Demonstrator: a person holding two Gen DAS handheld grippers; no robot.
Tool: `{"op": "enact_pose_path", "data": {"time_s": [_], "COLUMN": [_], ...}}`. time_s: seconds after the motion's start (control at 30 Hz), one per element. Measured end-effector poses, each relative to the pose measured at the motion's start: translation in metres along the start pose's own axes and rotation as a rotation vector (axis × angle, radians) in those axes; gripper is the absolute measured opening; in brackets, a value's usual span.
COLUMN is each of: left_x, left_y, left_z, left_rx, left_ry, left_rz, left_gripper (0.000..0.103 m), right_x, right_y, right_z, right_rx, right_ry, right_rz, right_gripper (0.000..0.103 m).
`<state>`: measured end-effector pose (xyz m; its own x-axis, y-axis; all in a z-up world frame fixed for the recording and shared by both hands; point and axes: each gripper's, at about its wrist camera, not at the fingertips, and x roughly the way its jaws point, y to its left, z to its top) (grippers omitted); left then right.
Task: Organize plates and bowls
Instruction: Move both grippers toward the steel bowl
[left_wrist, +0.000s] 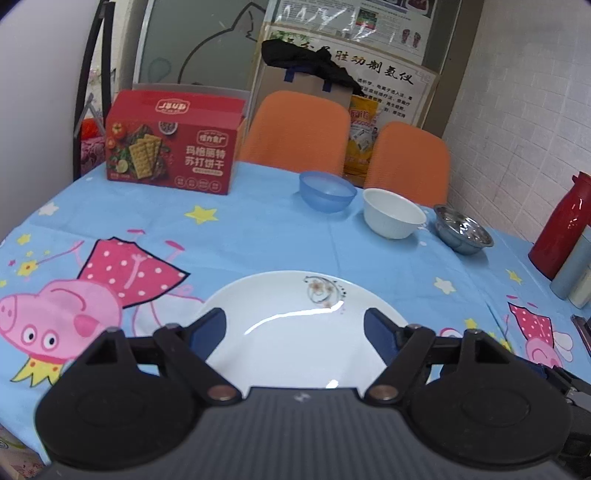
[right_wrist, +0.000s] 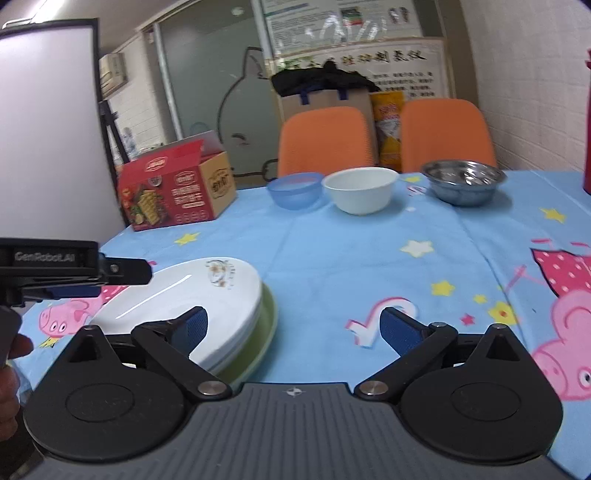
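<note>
The left claw (left_wrist: 295, 328) stands with its jaws apart above the white plate (left_wrist: 295, 332), gripping nothing; the plate lies between and below its fingers. In the right wrist view that plate tops a stack resting on a green plate (right_wrist: 264, 332). The right claw (right_wrist: 293, 330) is also spread and empty, with the stack at its left finger. Beyond both claws, on the desk (right_wrist: 314, 251), sit a blue bowl (right_wrist: 294, 190), a white bowl (right_wrist: 360, 190) and a steel bowl (right_wrist: 463, 182) in a row.
</note>
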<state>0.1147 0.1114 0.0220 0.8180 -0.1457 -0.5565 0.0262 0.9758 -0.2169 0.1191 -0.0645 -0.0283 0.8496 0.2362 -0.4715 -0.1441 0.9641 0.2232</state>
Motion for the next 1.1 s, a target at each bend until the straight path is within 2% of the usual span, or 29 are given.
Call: {"op": "enact_pose_path", "data": {"time_s": [0.17,0.3,0.43,0.57,0.73,0.93,1.1], "left_x": [-0.013,-0.029,-0.035,-0.026,0.000,0.047,0.097], "left_y": [-0.035,-0.058,-0.076,-0.092,-0.115,-0.159,-0.192], "left_z": [-0.008,-0.018,-0.030,-0.031,0.003,0.065,0.098], "left_rx": [0.068,0.106,0.138,0.182,0.211,0.244,0.225], "left_ry": [-0.006,-0.025,-0.017,0.020,0.050,0.081,0.145], "left_rz": [-0.030,-0.063,-0.078,-0.084,-0.138,-0.259,-0.335], "left_gripper": [0.078,0.079,0.079,0.080,0.080,0.080,0.080], "right_x": [-0.027,-0.057,-0.074,-0.066,-0.047,-0.028,-0.010], "right_y": [-0.027,-0.037,-0.051,-0.065,-0.091,-0.136,-0.177], "right_z": [-0.005,-0.013,-0.022,-0.020,0.001,0.057,0.098], "right_rx": [0.094,0.081,0.138,0.168,0.155,0.089,0.087], "right_ry": [-0.020,-0.088,-0.133,-0.114,-0.069,-0.058,-0.048], "right_rz": [-0.124,-0.098,-0.097,-0.115,-0.122,-0.142,-0.178], "right_gripper": [0.103,0.103,0.103,0.103,0.103,0.103,0.103]}}
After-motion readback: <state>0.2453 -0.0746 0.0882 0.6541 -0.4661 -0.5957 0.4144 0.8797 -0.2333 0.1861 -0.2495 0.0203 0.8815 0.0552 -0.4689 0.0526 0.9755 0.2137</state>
